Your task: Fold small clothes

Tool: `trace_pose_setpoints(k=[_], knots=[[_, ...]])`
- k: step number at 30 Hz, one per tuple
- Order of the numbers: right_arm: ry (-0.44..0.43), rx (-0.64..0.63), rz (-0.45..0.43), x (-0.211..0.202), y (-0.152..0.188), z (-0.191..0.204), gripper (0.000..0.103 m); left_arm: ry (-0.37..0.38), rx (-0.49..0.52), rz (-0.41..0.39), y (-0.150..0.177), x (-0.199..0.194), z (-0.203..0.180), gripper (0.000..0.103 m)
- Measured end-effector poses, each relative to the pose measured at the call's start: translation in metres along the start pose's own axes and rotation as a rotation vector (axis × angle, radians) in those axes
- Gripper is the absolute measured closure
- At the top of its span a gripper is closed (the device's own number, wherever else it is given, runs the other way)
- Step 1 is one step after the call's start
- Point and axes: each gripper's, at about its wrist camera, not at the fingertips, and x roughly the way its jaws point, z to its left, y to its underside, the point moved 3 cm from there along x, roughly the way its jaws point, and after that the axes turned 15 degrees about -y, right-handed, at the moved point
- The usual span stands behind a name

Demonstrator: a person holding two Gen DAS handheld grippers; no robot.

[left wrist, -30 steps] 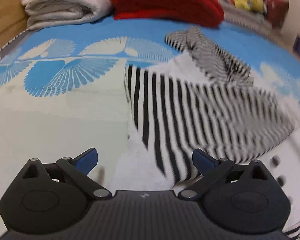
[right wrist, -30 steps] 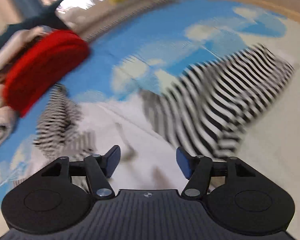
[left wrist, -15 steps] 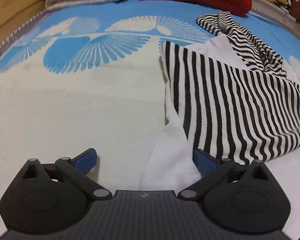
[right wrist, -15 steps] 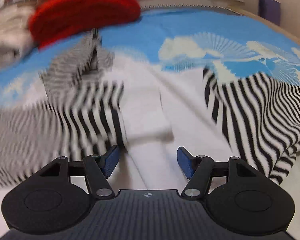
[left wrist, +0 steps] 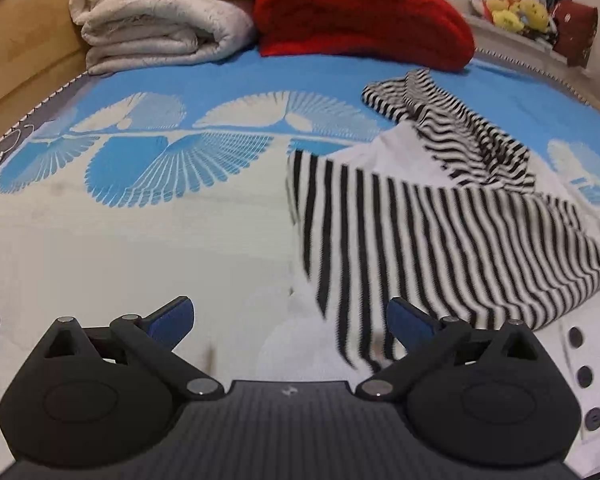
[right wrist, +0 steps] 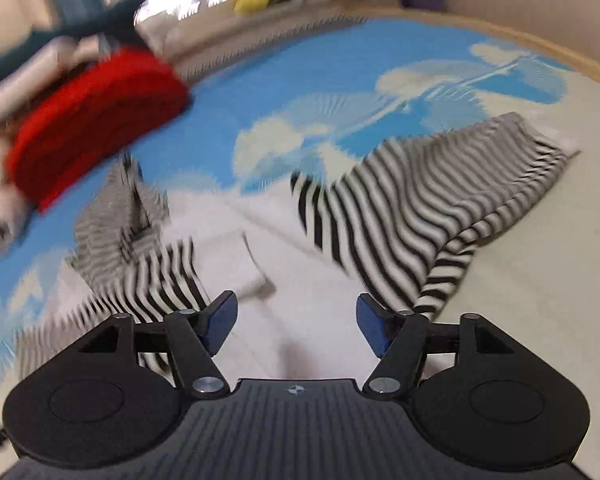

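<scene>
A: Item, striped garment [left wrist: 440, 240]: white with black stripes, lying on the blue-and-white bedspread [left wrist: 180, 168], sleeves folded in over the white body. Since a second ago it has kept its lay; only your views have swung.

B: Your left gripper [left wrist: 290, 322]?

A: Jaws wide apart, nothing between the pads, over the garment's near edge.

B: Right gripper [right wrist: 296, 326]?

A: Jaws opening, nothing held, above the white middle panel.

B: Meaning?

A: Likely sleeves done; you take the hem next. Red blanket [left wrist: 360, 12] beyond, untouched.
</scene>
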Motion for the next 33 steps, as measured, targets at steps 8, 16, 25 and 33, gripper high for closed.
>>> trace_pose_setpoints(k=[8, 16, 25, 33], knots=[[0.087, 0.094, -0.018, -0.004, 0.009, -0.031, 0.027, 0.012, 0.017, -0.005, 0.003, -0.005, -0.009, 0.000], [0.105, 0.173, -0.015, -0.001, 0.003, -0.049, 0.027, 0.011, 0.017, -0.001, 0.003, -0.003, -0.010, 0.000], [0.150, 0.311, -0.037, -0.001, -0.011, -0.089, 0.027, 0.014, 0.037, 0.000, 0.007, -0.003, -0.017, 0.000], [0.174, 0.669, -0.182, -0.008, -0.047, -0.192, 0.027, 0.017, 0.019, 0.011, 0.006, -0.002, -0.013, 0.000]])
